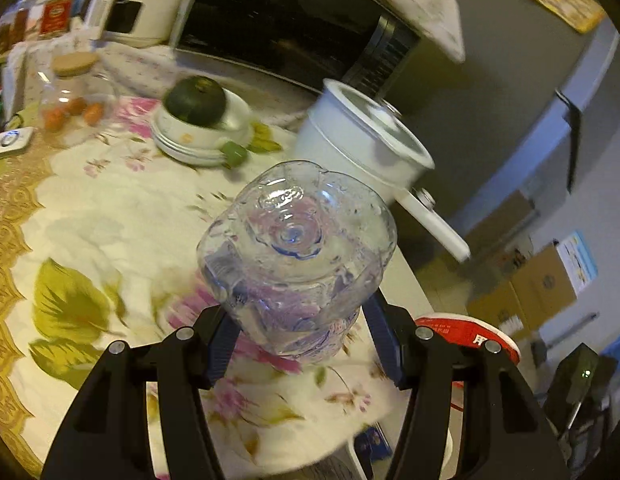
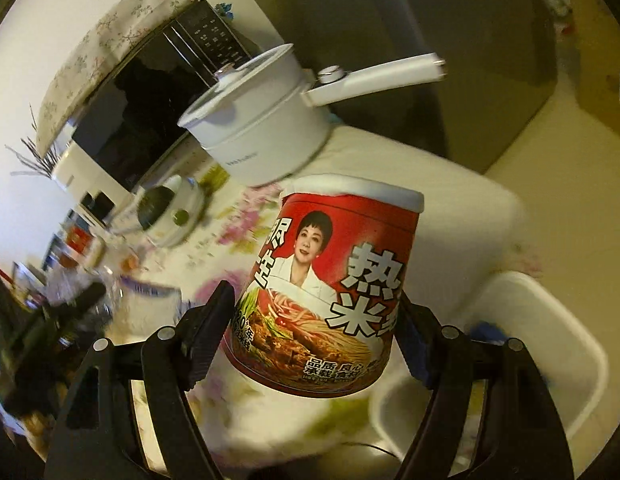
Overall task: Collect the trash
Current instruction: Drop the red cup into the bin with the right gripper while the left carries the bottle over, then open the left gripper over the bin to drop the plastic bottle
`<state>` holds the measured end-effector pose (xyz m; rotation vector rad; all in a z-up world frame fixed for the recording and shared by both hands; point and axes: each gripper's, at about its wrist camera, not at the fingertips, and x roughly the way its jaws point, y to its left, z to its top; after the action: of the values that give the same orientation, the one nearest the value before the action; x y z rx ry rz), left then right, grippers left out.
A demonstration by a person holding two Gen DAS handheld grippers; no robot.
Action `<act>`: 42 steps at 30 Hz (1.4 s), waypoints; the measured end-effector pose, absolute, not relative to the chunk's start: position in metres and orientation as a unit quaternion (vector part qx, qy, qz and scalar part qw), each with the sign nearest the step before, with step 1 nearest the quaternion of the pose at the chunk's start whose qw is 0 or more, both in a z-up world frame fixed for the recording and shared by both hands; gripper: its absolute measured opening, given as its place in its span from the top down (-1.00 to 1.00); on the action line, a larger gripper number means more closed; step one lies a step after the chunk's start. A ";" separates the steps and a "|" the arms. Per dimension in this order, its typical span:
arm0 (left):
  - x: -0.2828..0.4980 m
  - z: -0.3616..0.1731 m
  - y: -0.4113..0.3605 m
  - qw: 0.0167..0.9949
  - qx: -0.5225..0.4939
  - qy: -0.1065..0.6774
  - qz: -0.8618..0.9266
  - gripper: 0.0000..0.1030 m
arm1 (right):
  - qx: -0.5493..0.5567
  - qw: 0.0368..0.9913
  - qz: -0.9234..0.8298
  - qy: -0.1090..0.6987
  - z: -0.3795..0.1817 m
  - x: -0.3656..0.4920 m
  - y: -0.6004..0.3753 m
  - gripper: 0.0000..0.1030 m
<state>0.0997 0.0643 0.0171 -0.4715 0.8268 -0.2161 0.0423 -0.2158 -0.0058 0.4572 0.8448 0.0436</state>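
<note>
A clear, empty plastic bottle point(image 1: 296, 240) is pinched low on its body between the pads of my left gripper point(image 1: 300, 316), its base turned toward the camera. It hangs over the floral tablecloth point(image 1: 110, 216). My right gripper point(image 2: 314, 300) is shut on a red instant-noodle cup point(image 2: 334, 280) with a white rim, held tilted above the table's corner. That cup's red and white rim point(image 1: 474, 330) shows in the left wrist view, just to the right of the left gripper's fingers.
A white pot point(image 1: 362, 140) with a long handle stands near the table's edge, in front of a black microwave point(image 1: 294, 28). A green squash in a bowl point(image 1: 196, 100) and a glass jar point(image 1: 74, 88) sit further back. A white chair point(image 2: 530, 340) and cardboard boxes point(image 1: 542, 280) stand beyond the table.
</note>
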 end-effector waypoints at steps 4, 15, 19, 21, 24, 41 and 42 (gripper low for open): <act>0.088 0.007 0.032 0.866 -0.219 0.424 -0.146 -0.13 | 0.189 0.889 -0.015 0.416 -0.012 0.005 -0.235 -0.42; 0.054 -0.017 -0.037 0.849 -0.166 0.461 -0.195 -0.13 | 0.126 0.866 -0.075 0.478 -0.052 -0.047 -0.264 -0.51; 0.048 -0.022 -0.052 0.846 -0.150 0.467 -0.207 -0.13 | 0.097 0.882 -0.106 0.450 -0.043 -0.061 -0.271 -0.62; 0.045 -0.023 -0.061 0.844 -0.142 0.470 -0.215 -0.13 | 0.093 0.889 -0.132 0.429 -0.037 -0.066 -0.279 -0.69; 0.041 -0.024 -0.077 0.842 -0.129 0.473 -0.228 -0.13 | 0.076 0.894 -0.184 0.402 -0.028 -0.069 -0.290 -0.74; 0.019 -0.043 -0.168 0.824 -0.012 0.476 -0.307 -0.14 | 0.073 0.880 -0.291 0.367 -0.018 -0.089 -0.336 -0.82; 0.018 -0.045 -0.172 0.823 -0.008 0.476 -0.310 -0.14 | 0.075 0.880 -0.293 0.367 -0.018 -0.090 -0.338 -0.83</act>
<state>0.0183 -0.1722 -0.0445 -0.0164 1.0123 -0.6585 -0.0898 -0.3379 -0.0181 0.1573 0.7653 -0.6111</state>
